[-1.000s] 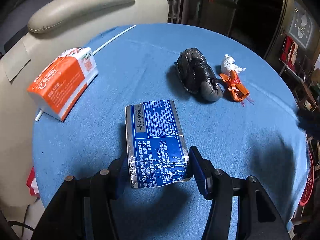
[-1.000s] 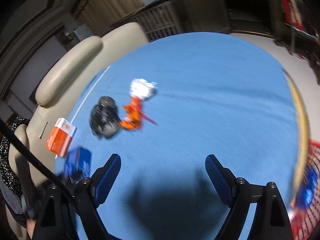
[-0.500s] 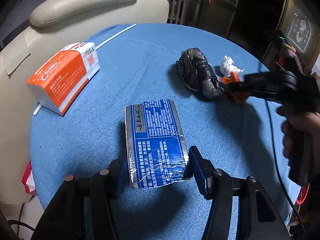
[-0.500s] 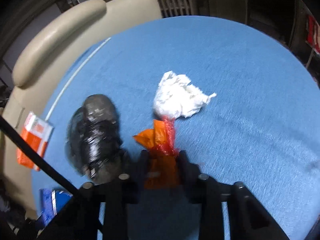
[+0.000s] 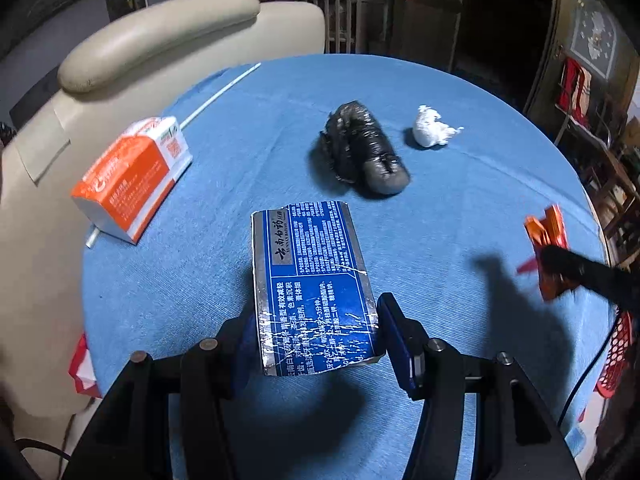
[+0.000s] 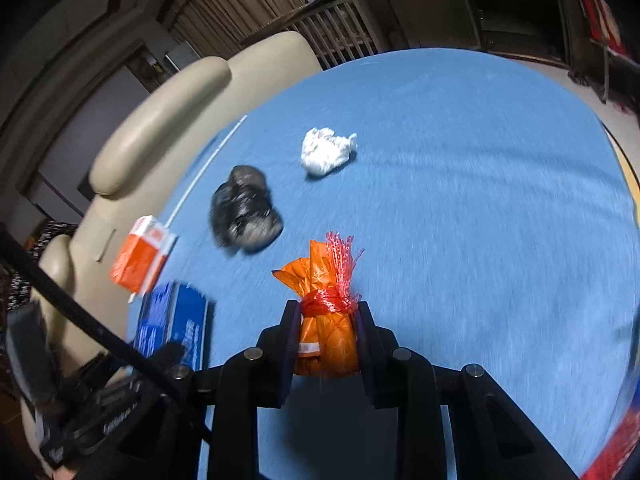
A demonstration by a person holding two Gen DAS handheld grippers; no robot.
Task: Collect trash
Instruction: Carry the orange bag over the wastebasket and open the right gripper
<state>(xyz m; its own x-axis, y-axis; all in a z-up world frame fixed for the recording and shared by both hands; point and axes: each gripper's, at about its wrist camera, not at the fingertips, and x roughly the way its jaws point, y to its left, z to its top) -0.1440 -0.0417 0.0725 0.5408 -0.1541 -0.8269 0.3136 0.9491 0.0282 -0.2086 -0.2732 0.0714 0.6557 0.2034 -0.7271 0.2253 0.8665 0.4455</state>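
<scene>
Since a second ago the right tongs have swung over to the orange wrapper beside the black bag, closed on it, and carried it off toward the worktop's right edge; in the left wrist view the wrapper no longer lies next to the crumpled white tissue but hangs in the dark fingers at the right of the frame. Those tongs are narrow, their pads pressing both sides of the wrapper, whose red ribbon tie and frilled top stick out past the fingertips. The left tongs sit partway open around the near end of a flat blue-and-silver packet, which looks raised off the blue worktop, with both pads against its edges. Further back the black bag lies near the middle, the tissue just to its right and apart from it. An orange-and-white carton rests at the left edge on a thin white stick, next to a cream chair. A red mesh basket shows below the worktop's right rim
</scene>
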